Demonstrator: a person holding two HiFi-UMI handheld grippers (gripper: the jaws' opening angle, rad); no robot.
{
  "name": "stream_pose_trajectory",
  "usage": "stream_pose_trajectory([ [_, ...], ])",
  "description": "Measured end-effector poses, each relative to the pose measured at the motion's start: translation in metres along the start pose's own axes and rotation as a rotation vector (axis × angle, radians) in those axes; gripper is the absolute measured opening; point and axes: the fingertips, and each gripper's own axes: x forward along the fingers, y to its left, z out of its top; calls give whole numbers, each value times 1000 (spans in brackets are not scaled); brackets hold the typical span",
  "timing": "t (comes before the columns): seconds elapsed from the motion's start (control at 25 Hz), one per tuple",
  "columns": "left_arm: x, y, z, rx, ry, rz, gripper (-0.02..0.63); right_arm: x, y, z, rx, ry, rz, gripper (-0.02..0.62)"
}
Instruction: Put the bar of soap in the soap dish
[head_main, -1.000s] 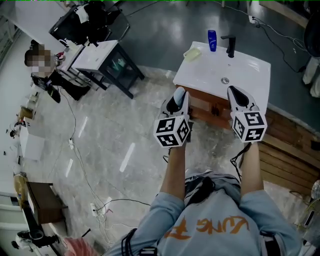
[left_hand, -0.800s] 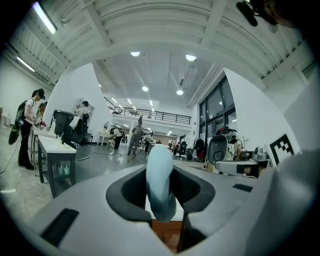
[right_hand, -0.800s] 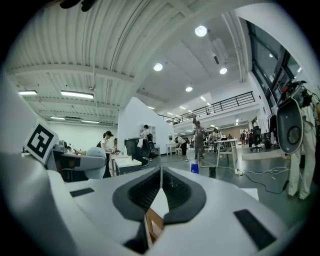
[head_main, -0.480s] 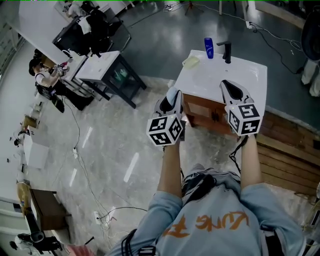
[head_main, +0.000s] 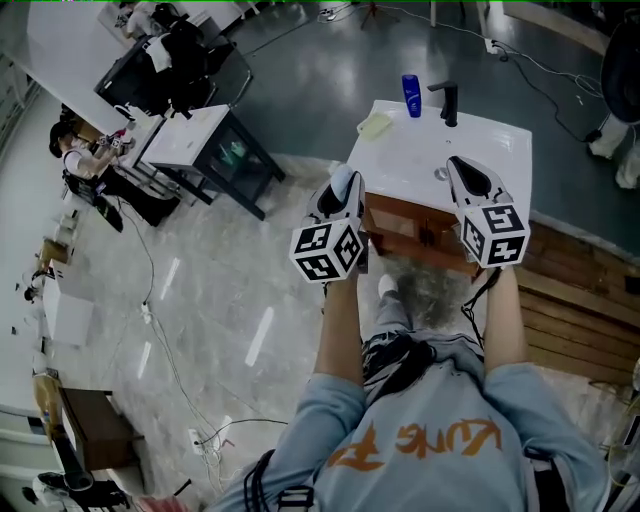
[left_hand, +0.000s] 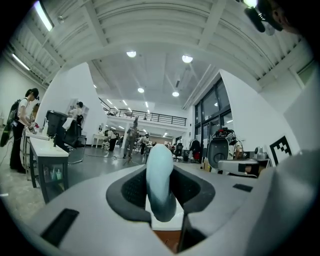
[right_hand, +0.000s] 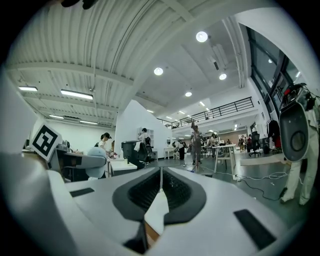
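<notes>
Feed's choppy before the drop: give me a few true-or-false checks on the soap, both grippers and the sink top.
1. The pale blue oval bar of soap is clamped in the left gripper. True.
2. The right gripper is open. False: its jaws are together with nothing between them.
3. The soap lies in the pale yellow soap dish. False: the dish sits at the far left corner of the white sink counter, ahead of the gripped soap.
4. The blue bottle stands beside the black faucet. True.

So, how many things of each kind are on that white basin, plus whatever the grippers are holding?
Blue bottle: 1
Black tap: 1
Soap dish: 1
Bar of soap, in the left gripper: 1
Total: 4
</notes>
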Motion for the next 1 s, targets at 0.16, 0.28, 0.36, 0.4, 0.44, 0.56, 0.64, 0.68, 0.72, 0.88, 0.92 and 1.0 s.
stream_pose_trajectory([
  [0.16, 31, 9, -16, -21, 20, -28, 130, 18, -19, -13, -9, 22, -31, 35],
  [0.28, 60, 23, -21, -31, 34, -50, 130, 45, -29, -14, -18, 26, -43, 35],
  [0.36, 80, 35, -24, -36, 52, -65, 130, 67, -34, -16, -11, 30, -48, 35],
  [0.4, 91, 43, -25, -38, 62, -71, 130, 81, -36, -16, -6, 32, -48, 35],
  [0.44, 103, 52, -25, -39, 75, -76, 130, 95, -37, -17, -1, 35, -46, 35],
  [0.56, 137, 76, -29, -21, 137, -106, 130, 133, -38, -22, 2, 47, -48, 35],
  [0.64, 158, 90, -38, -13, 181, -129, 130, 153, -44, -32, 17, 63, -64, 35],
  [0.68, 168, 97, -43, -17, 199, -138, 130, 163, -48, -38, 33, 73, -75, 35],
  [0.72, 179, 106, -49, -22, 218, -145, 130, 174, -52, -45, 50, 83, -87, 35],
  [0.88, 223, 132, -76, -38, 293, -189, 130, 217, -68, -71, 92, 127, -129, 35],
  [0.92, 234, 136, -82, -44, 309, -204, 131, 227, -71, -77, 96, 139, -138, 35],
  [1.0, 253, 145, -96, -56, 346, -235, 130, 245, -75, -87, 103, 169, -157, 35],
])
